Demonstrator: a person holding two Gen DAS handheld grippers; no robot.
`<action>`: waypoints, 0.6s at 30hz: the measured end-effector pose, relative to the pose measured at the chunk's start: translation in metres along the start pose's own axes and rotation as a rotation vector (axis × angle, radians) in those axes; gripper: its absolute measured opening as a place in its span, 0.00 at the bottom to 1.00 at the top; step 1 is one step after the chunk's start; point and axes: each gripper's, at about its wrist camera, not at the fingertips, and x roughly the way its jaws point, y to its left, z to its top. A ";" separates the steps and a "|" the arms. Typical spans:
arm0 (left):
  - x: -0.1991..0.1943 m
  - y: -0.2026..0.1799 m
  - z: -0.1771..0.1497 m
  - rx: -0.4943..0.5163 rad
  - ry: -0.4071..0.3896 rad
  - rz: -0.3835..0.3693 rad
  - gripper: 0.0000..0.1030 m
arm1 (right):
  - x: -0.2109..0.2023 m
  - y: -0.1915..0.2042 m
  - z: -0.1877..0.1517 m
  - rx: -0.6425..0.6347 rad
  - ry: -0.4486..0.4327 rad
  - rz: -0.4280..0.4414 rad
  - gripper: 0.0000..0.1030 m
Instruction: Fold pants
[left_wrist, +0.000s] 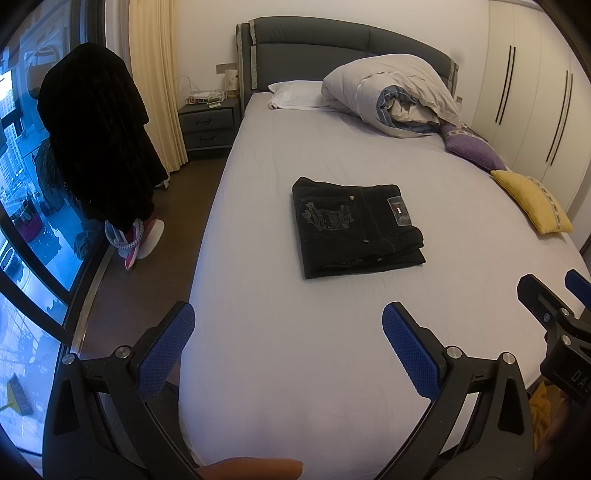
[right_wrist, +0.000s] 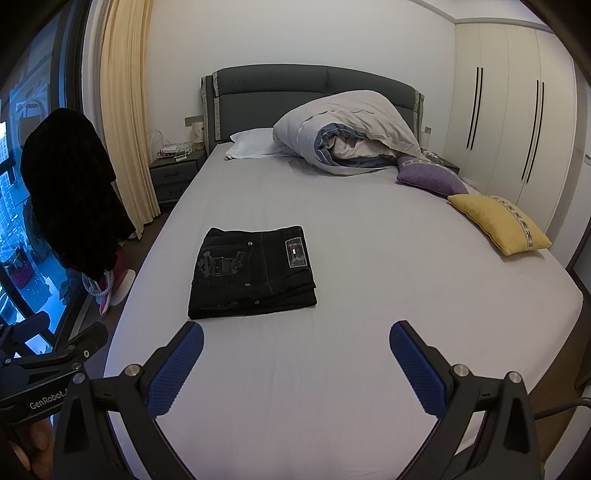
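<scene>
Black pants lie folded into a compact rectangle on the grey bed sheet, stitched pocket and label patch facing up. My left gripper hovers open over the sheet near the bed's foot, well short of the pants, nothing between its blue pads. My right gripper is open too, just in front of and right of the pants, holding nothing. The right gripper shows at the right edge of the left wrist view, and the left gripper at the lower left of the right wrist view.
A bunched duvet and white pillow lie at the headboard. Purple and yellow cushions sit on the bed's right side by the wardrobe. A dark garment hangs by the window; nightstand beyond.
</scene>
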 end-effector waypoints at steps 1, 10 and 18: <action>0.000 0.000 0.000 0.000 0.000 0.001 1.00 | 0.000 0.000 0.000 0.000 0.000 -0.001 1.00; 0.001 0.000 -0.001 0.002 0.002 -0.002 1.00 | 0.000 0.000 0.001 0.000 0.000 -0.001 1.00; 0.001 0.001 -0.003 0.003 0.004 -0.003 1.00 | -0.001 0.000 0.001 0.000 0.001 0.000 1.00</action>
